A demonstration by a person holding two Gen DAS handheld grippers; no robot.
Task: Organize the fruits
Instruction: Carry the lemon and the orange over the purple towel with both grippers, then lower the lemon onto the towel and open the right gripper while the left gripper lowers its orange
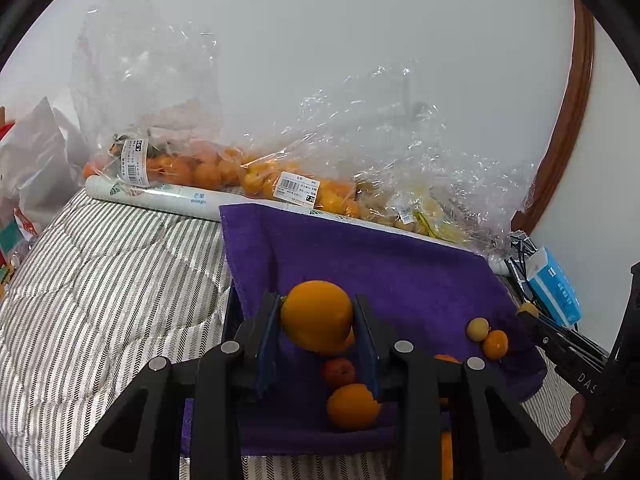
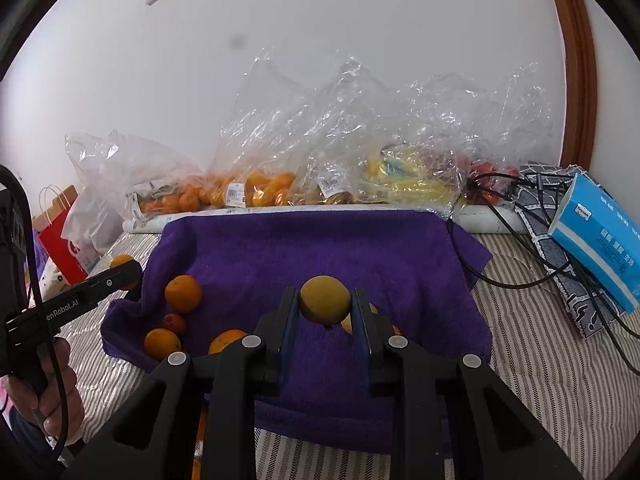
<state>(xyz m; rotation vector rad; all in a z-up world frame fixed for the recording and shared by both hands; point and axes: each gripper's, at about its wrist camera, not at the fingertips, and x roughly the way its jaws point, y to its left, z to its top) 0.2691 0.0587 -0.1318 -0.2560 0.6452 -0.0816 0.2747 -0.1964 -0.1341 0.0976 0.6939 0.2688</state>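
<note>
**Both grippers loaded, sorting maybe half done**

Nearest: left gripper [image 1: 317, 322] is clamped on a big orange [image 1: 316, 315], held above the purple towel [image 1: 400, 276]. Right gripper [image 2: 325, 306] is closed on a yellower round fruit [image 2: 325, 299], lemon or pale orange, can't say which, also off the cloth.

On the towel, right-wrist view: at approx 9 o'clock from the held fruit, a cluster w/ three oranges and a small red fruit [image 2: 175, 323]. Two small citrus [image 1: 487, 338] lie apart at 3 o'clock in the left-wrist view. So groups are forming; both held pieces not yet placed.

Far, 12 o'clock, along the wall: clear bags of oranges [image 2: 256, 190], bananas [image 2: 400, 184] and something red, all unpacked as yet. Plenty left, I'd judge.

Axis: both held fruits near-round, no clear long axis; stem ends hidden, pointing can't be told.
</note>
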